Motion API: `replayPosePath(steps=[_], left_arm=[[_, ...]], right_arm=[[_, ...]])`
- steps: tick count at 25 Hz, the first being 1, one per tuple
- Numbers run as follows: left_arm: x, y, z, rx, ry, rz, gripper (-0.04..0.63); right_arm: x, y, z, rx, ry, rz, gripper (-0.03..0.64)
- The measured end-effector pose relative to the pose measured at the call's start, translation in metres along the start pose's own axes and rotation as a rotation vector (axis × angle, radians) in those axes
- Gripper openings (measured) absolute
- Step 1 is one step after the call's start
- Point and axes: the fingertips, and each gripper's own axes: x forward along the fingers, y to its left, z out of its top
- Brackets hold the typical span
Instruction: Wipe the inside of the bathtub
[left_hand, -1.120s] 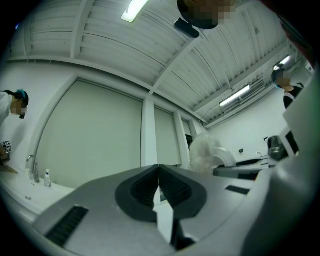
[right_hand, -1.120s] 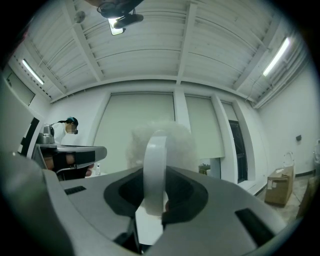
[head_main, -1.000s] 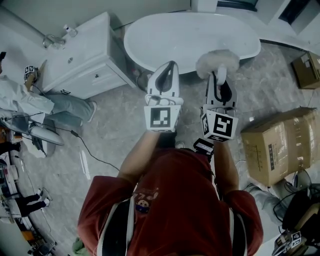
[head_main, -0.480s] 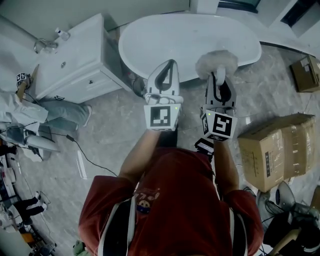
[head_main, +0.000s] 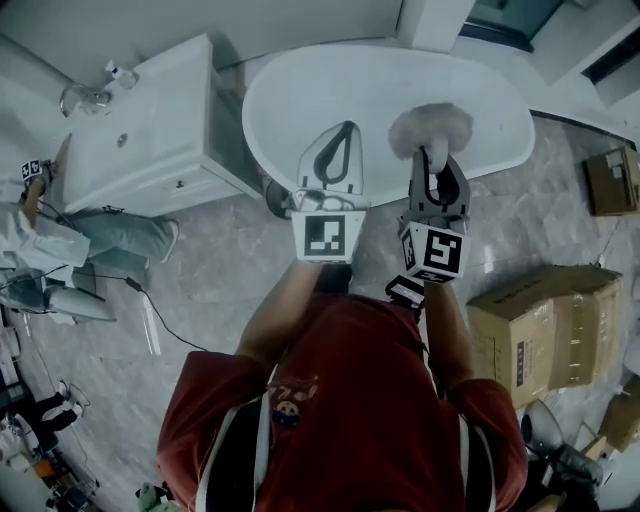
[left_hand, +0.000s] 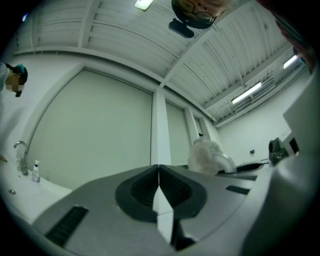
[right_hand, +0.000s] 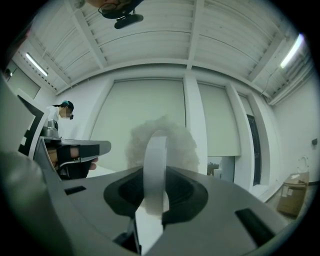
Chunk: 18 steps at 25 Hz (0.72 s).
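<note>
The white oval bathtub (head_main: 300, 90) lies just ahead of me in the head view. My left gripper (head_main: 343, 130) hangs over its near rim, jaws closed tip to tip with nothing between them; the left gripper view shows the same meeting tips (left_hand: 159, 169). My right gripper (head_main: 433, 158) is shut on the white handle (right_hand: 154, 170) of a fluffy pale duster (head_main: 430, 127), whose head sticks out beyond the jaws above the tub's near right side. The duster (right_hand: 162, 135) fills the middle of the right gripper view and also appears beside the left jaws as a duster (left_hand: 205, 154).
A white vanity cabinet (head_main: 150, 130) with a faucet (head_main: 80, 97) stands left of the tub. A person (head_main: 60, 235) sits on the floor at the far left, with a cable (head_main: 170, 305) nearby. Cardboard boxes (head_main: 545, 325) stand at right, another box (head_main: 608, 165) farther back.
The tub has grown larger and slid nearer under both grippers as I stepped toward it. Both grippers keep their pose, and the duster stays held.
</note>
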Motion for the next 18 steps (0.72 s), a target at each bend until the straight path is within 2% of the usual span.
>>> replayPosePath(steps=[8, 18], left_arm=[[0.072, 0.077, -0.027, -0.024, 0.034, 0.066, 0.015], [0.11, 0.124, -0.049, -0.02, 0.046, 0.127, 0.015]], right_arm=[[0.113, 0.022, -0.001, -0.029, -0.003, 0.075, 0.091], [0.18, 0.039, -0.015, -0.038, 0.046, 0.164, 0.091]])
